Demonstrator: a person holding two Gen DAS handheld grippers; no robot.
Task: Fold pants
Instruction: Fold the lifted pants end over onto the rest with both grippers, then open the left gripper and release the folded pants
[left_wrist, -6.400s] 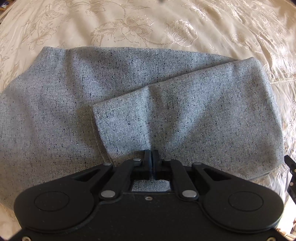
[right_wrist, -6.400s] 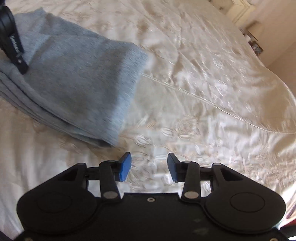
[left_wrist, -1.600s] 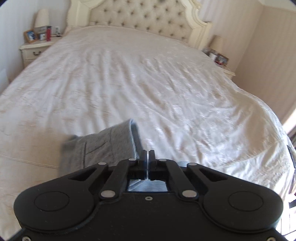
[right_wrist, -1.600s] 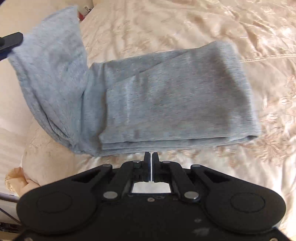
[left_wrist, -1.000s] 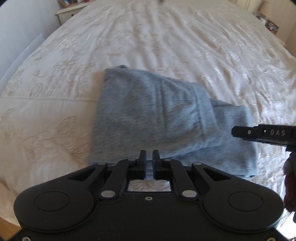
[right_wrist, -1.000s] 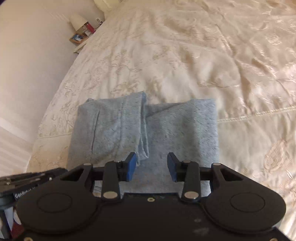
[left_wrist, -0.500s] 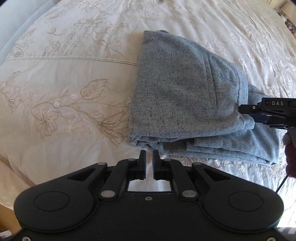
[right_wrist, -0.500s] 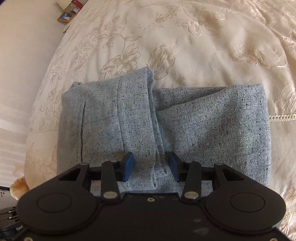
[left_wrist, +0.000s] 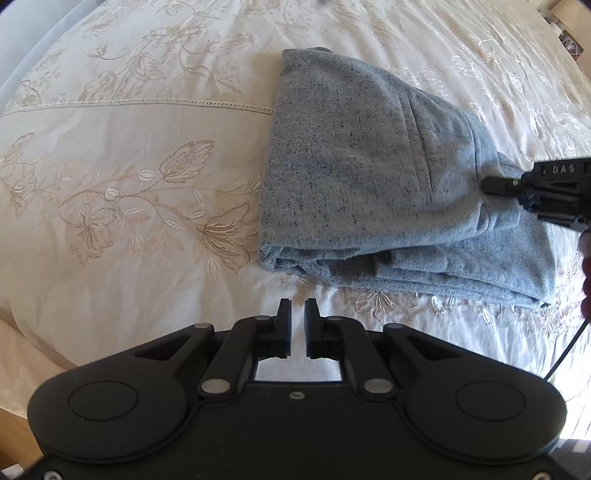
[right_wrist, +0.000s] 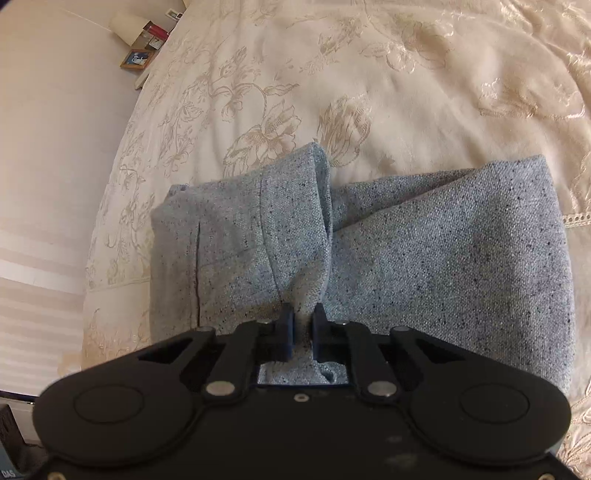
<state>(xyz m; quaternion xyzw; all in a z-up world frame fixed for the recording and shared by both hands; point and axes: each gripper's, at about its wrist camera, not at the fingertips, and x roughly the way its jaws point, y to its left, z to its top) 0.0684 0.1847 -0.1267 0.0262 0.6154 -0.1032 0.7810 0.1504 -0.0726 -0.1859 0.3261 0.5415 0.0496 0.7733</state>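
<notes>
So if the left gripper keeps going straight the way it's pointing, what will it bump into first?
Probably the cream bedspread. The left gripper points down at bare cover just short of the folded grey pants, though depth is hard to judge.

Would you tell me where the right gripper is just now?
In the left wrist view the right gripper reaches in from the right edge, shut on the top fold of the pants lying on the bedspread.
</notes>
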